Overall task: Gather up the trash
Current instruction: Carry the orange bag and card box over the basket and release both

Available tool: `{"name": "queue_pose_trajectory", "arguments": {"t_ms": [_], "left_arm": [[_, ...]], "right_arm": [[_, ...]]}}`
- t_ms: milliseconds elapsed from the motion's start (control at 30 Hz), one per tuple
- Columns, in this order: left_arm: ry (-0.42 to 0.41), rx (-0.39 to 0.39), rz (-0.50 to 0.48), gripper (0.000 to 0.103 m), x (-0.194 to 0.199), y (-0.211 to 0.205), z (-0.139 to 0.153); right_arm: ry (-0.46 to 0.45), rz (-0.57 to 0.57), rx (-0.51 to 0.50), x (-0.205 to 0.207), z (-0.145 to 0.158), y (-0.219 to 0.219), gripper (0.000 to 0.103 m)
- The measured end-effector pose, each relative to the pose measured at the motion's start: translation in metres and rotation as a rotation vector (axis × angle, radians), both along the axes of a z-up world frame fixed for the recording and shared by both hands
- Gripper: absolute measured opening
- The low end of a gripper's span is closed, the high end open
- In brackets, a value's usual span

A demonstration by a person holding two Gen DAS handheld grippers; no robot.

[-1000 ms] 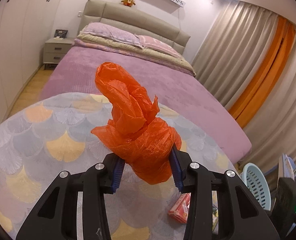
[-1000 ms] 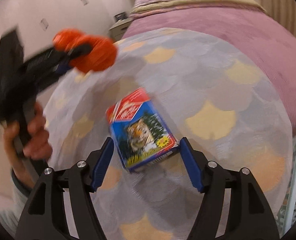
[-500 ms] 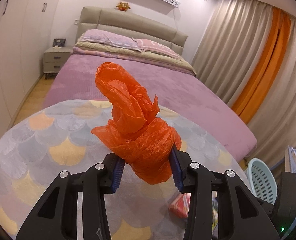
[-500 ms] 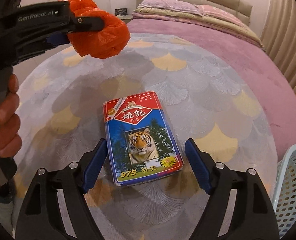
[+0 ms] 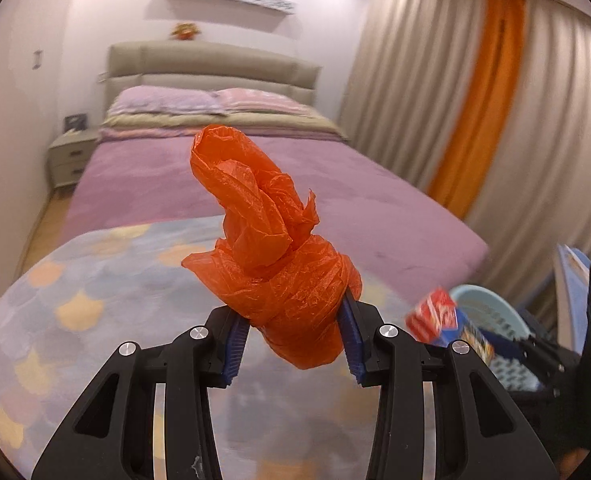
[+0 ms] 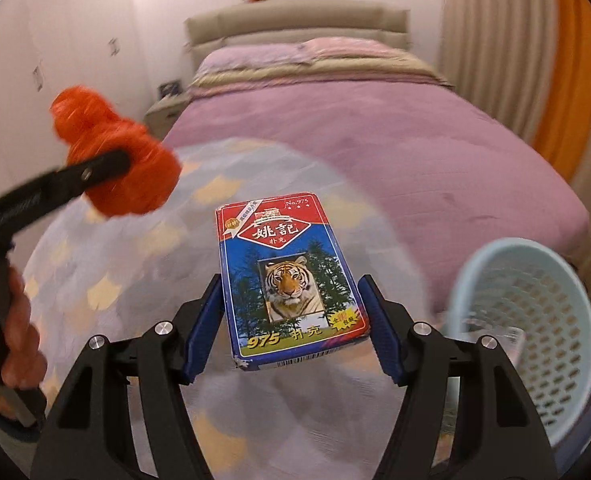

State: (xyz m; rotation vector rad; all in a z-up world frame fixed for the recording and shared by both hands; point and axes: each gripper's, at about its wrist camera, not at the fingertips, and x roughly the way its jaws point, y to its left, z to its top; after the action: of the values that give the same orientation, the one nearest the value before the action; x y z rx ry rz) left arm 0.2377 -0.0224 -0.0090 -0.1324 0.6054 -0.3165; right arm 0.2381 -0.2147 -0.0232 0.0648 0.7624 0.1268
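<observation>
Over table [image 6: 143,280]: card box [image 6: 287,276] (seemingly gripped).

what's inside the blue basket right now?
Right wrist view: the perforated light-blue basket shows one pale, blurred item near its left wall; too blurry to identify. Its floor beyond that looks bare, but the right claw, gripping the card box, and the near rim hide some.

Orange bag [image 5: 279,264]: thin crinkled plastic film, translucent, faint sheen. Card box [image 6: 289,280]: glossy printed cardboard, corner scuffed white. Left gripper [image 5: 293,338] and right gripper [image 6: 289,330]: matt black plastic, ribbed blue pads, bright metal screw heads. Basket [image 6: 535,320]: pale blue perforated plastic, smooth. Blanket [image 5: 75,312]: soft matt cloth, scallop print. Bedspread [image 6: 395,140]: purple plush cloth. Curtains [image 5: 435,100]: pleated fabric.
</observation>
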Motion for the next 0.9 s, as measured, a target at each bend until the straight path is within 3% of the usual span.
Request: {"name": "queue_pose_trajectory", "arguments": {"t_ms": [267, 533, 700, 900], "left_arm": [[0.022, -0.053, -0.233, 0.039, -0.016, -0.081, 0.008], [0.065, -0.062, -0.363, 0.039, -0.013, -0.134, -0.003], [0.077, 0.007, -0.395, 0.039, -0.002, -0.171, -0.017], [0.092, 0.074, -0.437, 0.039, -0.009, -0.22, -0.038]], "right_arm": [[-0.036, -0.165, 0.027, -0.02, 0.016, -0.071, 0.063], [-0.025, -0.319, 0.082, -0.034, 0.012, -0.146, 0.063], [-0.017, -0.44, 0.041, -0.038, 0.006, -0.174, 0.063], [0.047, -0.513, 0.075, -0.036, -0.014, -0.211, 0.064]]}}
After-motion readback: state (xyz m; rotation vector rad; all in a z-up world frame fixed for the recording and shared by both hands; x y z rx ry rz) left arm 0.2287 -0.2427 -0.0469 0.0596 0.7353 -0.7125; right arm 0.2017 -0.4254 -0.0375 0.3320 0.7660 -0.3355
